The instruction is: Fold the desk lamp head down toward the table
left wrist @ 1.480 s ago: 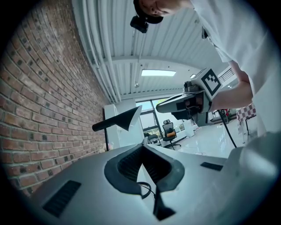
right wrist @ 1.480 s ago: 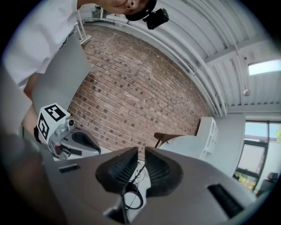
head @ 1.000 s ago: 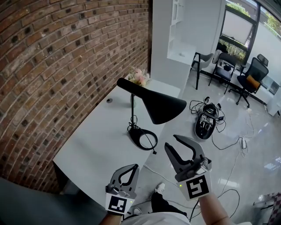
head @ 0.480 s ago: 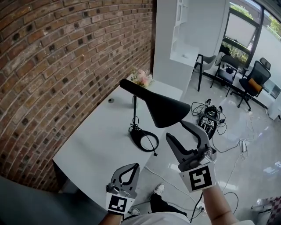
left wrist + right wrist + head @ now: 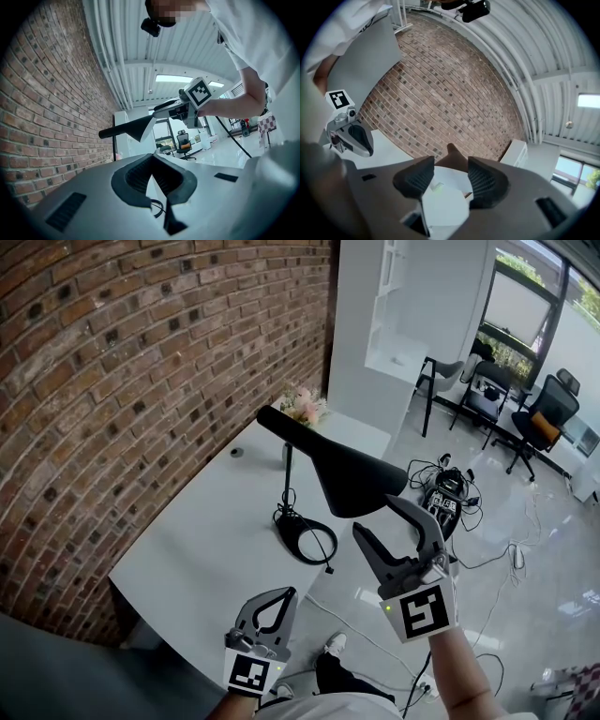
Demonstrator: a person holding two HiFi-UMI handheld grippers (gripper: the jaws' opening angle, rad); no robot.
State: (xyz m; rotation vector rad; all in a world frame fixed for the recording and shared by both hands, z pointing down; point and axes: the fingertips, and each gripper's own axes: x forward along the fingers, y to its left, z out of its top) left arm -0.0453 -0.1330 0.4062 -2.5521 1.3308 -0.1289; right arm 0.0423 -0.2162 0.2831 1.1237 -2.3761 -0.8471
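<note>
A black desk lamp stands on the white table (image 5: 202, 521), with a ring base (image 5: 305, 536), a thin stem and a cone head (image 5: 349, 480) raised and slanting down to the right. My right gripper (image 5: 382, 519) is just below the head's wide rim. Its jaws have just been opening, and they stand open. In the right gripper view the head (image 5: 451, 158) and its white inside show between the jaws of that gripper (image 5: 451, 172), and the pads do not press on it. My left gripper (image 5: 284, 599) is shut and empty near the table's front edge.
A brick wall (image 5: 112, 381) runs along the table's left side. Pink flowers (image 5: 302, 407) and a small dark object (image 5: 238, 453) sit at the far end. On the floor to the right lie cables and a device (image 5: 441, 498). Office chairs (image 5: 539, 423) stand further back.
My right gripper has moved forward and slightly up to the lamp head's rim, and its jaws have spread wider. The left gripper and the lamp have stayed put.
</note>
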